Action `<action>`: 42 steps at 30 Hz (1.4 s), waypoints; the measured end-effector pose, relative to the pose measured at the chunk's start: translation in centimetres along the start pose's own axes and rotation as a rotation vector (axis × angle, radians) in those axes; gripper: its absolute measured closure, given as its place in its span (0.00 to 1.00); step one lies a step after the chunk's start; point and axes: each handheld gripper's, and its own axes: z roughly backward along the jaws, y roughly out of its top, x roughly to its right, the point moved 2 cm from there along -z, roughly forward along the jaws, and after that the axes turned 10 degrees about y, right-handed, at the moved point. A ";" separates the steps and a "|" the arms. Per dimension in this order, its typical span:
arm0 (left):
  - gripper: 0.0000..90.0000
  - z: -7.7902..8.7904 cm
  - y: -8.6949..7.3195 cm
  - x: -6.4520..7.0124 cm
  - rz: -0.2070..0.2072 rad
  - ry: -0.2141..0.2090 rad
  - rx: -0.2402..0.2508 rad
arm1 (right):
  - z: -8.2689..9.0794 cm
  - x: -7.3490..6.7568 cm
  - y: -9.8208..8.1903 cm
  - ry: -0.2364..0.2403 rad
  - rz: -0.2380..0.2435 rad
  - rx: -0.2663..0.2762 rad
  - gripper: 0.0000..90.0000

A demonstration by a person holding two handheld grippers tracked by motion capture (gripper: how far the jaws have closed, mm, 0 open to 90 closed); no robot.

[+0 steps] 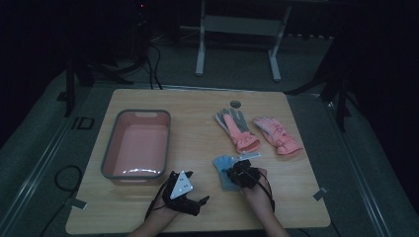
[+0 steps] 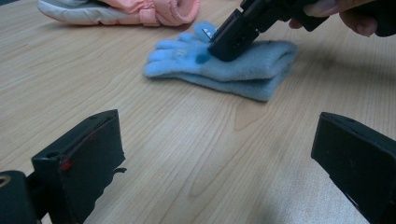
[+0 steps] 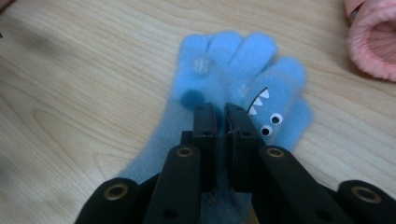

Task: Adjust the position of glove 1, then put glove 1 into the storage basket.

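A pair of light blue fleece gloves [image 1: 224,168] lies stacked on the wooden table, the top one bearing a shark face with teeth and eyes [image 3: 264,116]. My right gripper [image 3: 220,109] points down onto the blue gloves [image 3: 233,56]. Its jaws stand almost together with a pinch of fleece in the narrow gap. In the left gripper view the right gripper [image 2: 223,50] rests its tip on top of the blue pair [image 2: 254,70]. My left gripper [image 1: 200,201] lies low near the front edge, left of the gloves, open with only bare table between its jaws.
A pink basin with a grey rim [image 1: 136,112] stands at the left of the table. Two padded gloves lie behind the blue pair, one grey and pink [image 1: 237,129], one pink [image 1: 276,134]. A small round disc [image 1: 235,104] sits near the far edge.
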 end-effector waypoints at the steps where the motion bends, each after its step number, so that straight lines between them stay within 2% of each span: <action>1: 0.03 0.0 0.0 0.0 0.000 0.000 0.000 | 0.0 0.0 0.0 0.000 0.005 -0.001 0.91; 6: 0.03 0.0 0.0 0.1 -0.012 0.010 0.004 | 0.3 -0.1 0.1 0.007 0.012 0.005 0.84; 8: 0.03 0.1 0.0 0.4 -0.037 0.036 0.018 | 1.3 -0.3 0.3 0.057 0.044 0.019 0.60; 9: 0.03 0.1 0.0 0.5 -0.047 0.046 0.020 | 1.3 -0.3 0.3 0.057 0.044 0.019 0.60; 10: 0.03 0.0 0.1 0.6 -0.053 0.049 0.026 | 1.5 -0.2 0.3 0.064 0.055 0.025 0.54; 11: 0.03 0.0 0.1 0.6 -0.053 0.048 0.031 | 1.8 -0.2 0.3 0.079 0.066 0.029 0.49; 13: 0.03 -0.1 0.2 0.5 -0.038 0.013 0.033 | 2.3 0.1 0.2 0.098 0.075 0.045 0.37; 14: 0.05 -0.1 0.2 0.4 -0.031 0.003 0.033 | 2.9 0.6 0.1 0.134 0.088 0.056 0.22; 15: 0.05 -0.2 0.3 0.4 -0.039 -0.008 0.034 | 2.9 0.6 0.1 0.134 0.088 0.056 0.22; 16: 0.05 -0.3 0.3 0.4 -0.043 -0.012 0.033 | 3.5 1.0 0.0 0.167 0.087 0.066 0.18; 18: 0.05 -0.4 0.6 0.5 -0.054 -0.045 0.025 | 3.8 1.5 -0.1 0.180 0.091 0.060 0.15; 19: 0.05 -0.6 0.8 0.6 -0.071 -0.047 0.027 | 4.0 1.8 -0.2 0.190 0.097 0.060 0.16; 20: 0.05 -0.7 0.9 0.7 -0.074 -0.037 0.007 | 4.2 2.2 -0.2 0.200 0.106 0.070 0.15; 21: 0.05 -0.8 1.1 0.8 -0.072 -0.036 -0.032 | 4.3 2.4 -0.3 0.194 0.114 0.080 0.15; 22: 0.05 -0.9 1.2 0.9 -0.064 -0.045 -0.048 | 4.5 2.7 -0.2 0.181 0.135 0.086 0.15; 23: 0.05 -1.0 1.4 0.9 -0.052 -0.070 -0.069 | 4.6 2.9 -0.2 0.178 0.151 0.089 0.15; 29: 0.05 -1.4 2.6 1.3 -0.052 -0.146 -0.084 | 5.3 3.9 0.6 0.214 0.151 0.128 0.15; 31: 0.06 -1.5 3.1 1.4 -0.088 -0.166 -0.039 | 5.3 4.2 1.0 0.230 0.155 0.140 0.15; 35: 0.14 -2.0 3.9 2.1 -0.181 -0.178 0.004 | 4.8 4.6 1.5 0.259 0.167 0.144 0.16; 39: 0.17 -2.8 4.5 2.7 -0.211 -0.223 -0.004 | 3.9 4.7 1.8 0.312 0.139 0.100 0.16; 41: 0.19 -3.1 4.7 3.1 -0.240 -0.238 0.002 | 3.4 4.8 2.0 0.362 0.106 0.094 0.14; 42: 0.23 -3.1 4.9 3.3 -0.253 -0.247 0.008 | 3.2 4.9 2.1 0.382 0.091 0.106 0.14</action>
